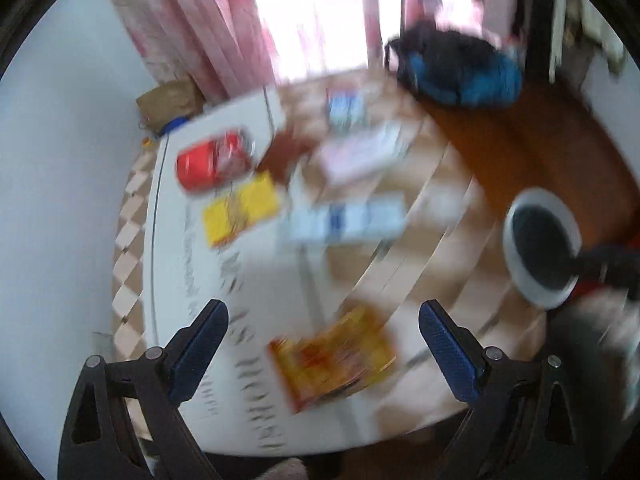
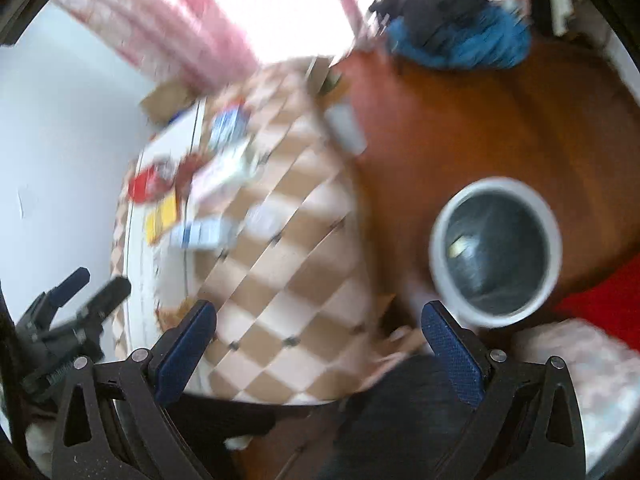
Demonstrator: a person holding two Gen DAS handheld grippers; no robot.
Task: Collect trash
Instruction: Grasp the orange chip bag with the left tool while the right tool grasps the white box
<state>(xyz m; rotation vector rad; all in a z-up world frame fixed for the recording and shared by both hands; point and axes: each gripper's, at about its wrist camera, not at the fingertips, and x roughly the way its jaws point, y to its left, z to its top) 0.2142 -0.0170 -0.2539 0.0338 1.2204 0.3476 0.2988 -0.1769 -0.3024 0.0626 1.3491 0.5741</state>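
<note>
1. Checked beige-and-white cloth covers the table [image 1: 424, 264]; both views are heavily motion-blurred.
2. Left gripper [image 1: 322, 346]: jaws wide apart at the bottom of the frame, nothing between them. It also shows at the lower left of the right wrist view [image 2: 86, 292].
3. Right gripper [image 2: 318, 344]: jaws wide apart, holding nothing.
4. Trash lies scattered on the table: an orange-yellow wrapper [image 1: 334, 358] at lower centre of the left view, between the blue pads; a yellow packet [image 1: 240, 210] and a red packet [image 1: 214, 162] at centre left; a pale blue-and-white packet [image 1: 346, 220] mid-frame.
5. White-rimmed bin [image 2: 496, 252] with a dark liner sits right of centre in the right view, on brown floor [image 2: 460, 120], beside the table edge.
6. Pink curtain [image 1: 192, 28] upper left; blue-and-black bag [image 1: 460, 68] upper right.
</note>
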